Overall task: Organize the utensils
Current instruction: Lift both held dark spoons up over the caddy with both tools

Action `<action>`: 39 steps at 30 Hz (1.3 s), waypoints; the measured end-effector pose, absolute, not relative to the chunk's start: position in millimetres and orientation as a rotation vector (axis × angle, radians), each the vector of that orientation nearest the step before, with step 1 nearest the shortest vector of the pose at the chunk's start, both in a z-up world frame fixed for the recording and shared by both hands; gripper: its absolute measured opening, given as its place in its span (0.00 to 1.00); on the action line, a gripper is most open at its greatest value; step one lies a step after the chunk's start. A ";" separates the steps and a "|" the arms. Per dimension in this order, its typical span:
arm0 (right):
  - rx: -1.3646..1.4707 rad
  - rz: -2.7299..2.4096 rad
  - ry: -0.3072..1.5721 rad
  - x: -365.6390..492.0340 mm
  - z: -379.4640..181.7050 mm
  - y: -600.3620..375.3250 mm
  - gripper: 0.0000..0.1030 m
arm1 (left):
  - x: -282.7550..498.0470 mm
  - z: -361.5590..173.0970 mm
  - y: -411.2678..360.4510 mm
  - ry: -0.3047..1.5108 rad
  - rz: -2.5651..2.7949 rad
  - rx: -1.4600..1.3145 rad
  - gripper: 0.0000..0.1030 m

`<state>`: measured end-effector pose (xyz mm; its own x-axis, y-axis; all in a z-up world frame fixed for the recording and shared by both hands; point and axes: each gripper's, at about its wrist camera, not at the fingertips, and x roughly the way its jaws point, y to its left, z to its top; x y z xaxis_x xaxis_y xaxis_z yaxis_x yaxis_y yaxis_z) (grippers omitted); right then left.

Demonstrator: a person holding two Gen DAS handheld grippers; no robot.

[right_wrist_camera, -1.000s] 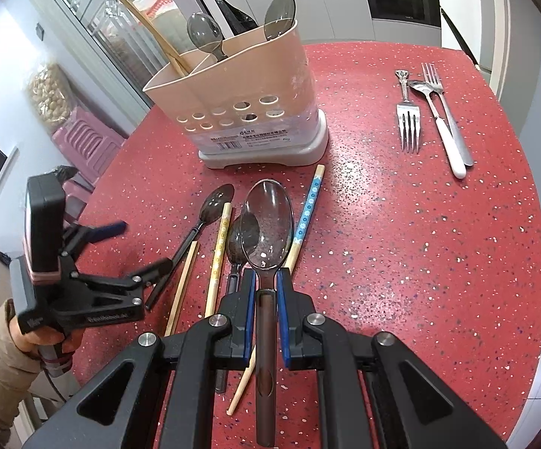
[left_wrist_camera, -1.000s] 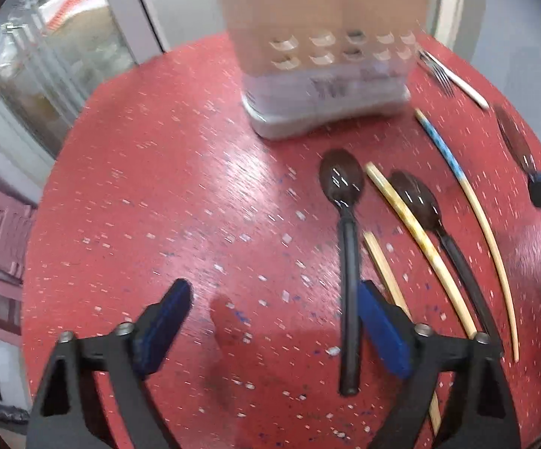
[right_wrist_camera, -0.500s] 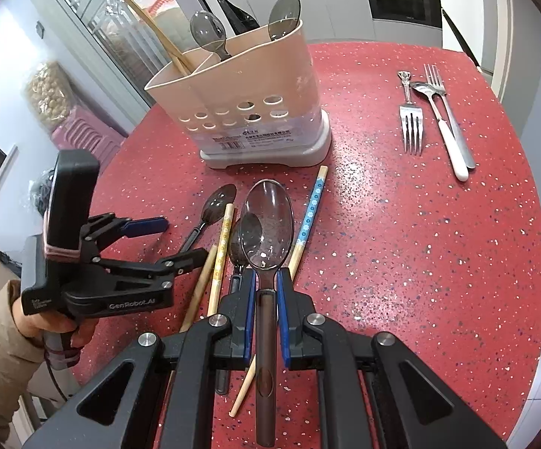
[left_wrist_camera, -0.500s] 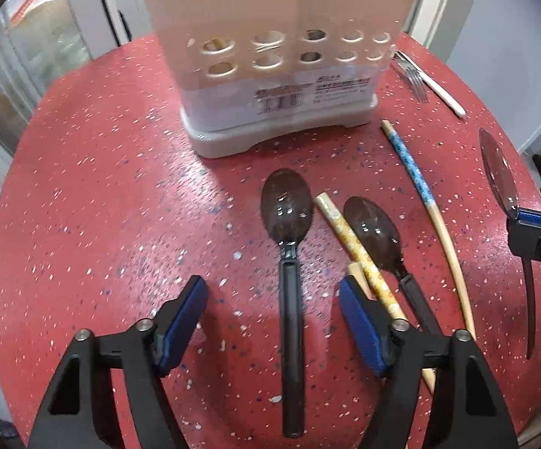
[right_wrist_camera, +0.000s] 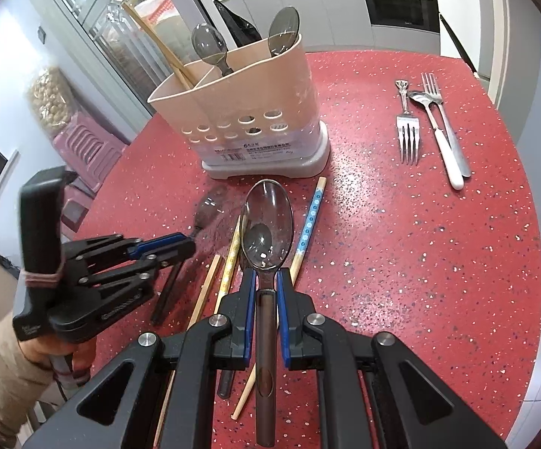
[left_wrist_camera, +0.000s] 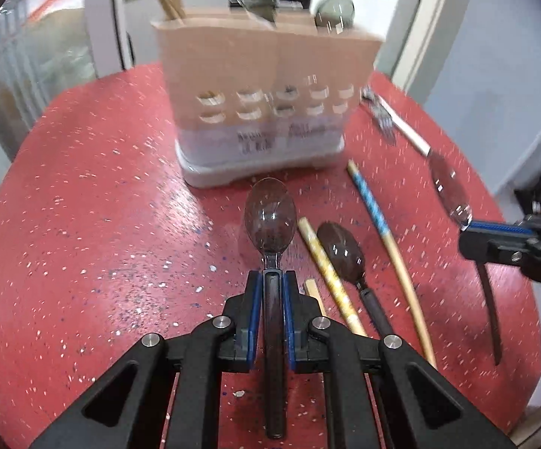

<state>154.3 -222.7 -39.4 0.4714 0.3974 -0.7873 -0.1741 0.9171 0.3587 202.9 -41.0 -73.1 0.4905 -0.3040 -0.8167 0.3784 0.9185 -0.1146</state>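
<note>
My left gripper (left_wrist_camera: 270,284) is shut on the handle of a dark translucent spoon (left_wrist_camera: 269,217), bowl forward, just above the red table (left_wrist_camera: 83,224). It also shows in the right wrist view (right_wrist_camera: 165,247). My right gripper (right_wrist_camera: 264,288) is shut on a second dark spoon (right_wrist_camera: 266,217) and holds it above the table; it shows at the right in the left wrist view (left_wrist_camera: 494,239). The beige utensil holder (left_wrist_camera: 266,86) (right_wrist_camera: 240,112) stands ahead with two spoons and chopsticks in it.
A third dark spoon (left_wrist_camera: 341,250) and several chopsticks (left_wrist_camera: 330,273) (right_wrist_camera: 307,224) lie between the grippers. Two forks (right_wrist_camera: 406,131) and a white-handled spoon (right_wrist_camera: 442,138) lie at the far right. The table's edge curves close on the right.
My left gripper has closed on the spoon's handle and lifted it off the table. The right gripper holds its spoon as before.
</note>
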 end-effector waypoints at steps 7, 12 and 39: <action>0.256 0.348 0.991 153.2 -26.0 -226.9 0.12 | 189.0 -36.0 -22.4 0.829 -0.362 -0.006 0.34; 0.257 0.361 0.947 156.3 -10.0 -225.6 0.12 | 185.5 -3.8 -16.5 0.740 -0.343 -0.058 0.34; 0.293 0.367 0.691 278.8 87.9 -215.1 0.12 | 271.0 109.8 -25.4 0.419 -0.264 -0.162 0.34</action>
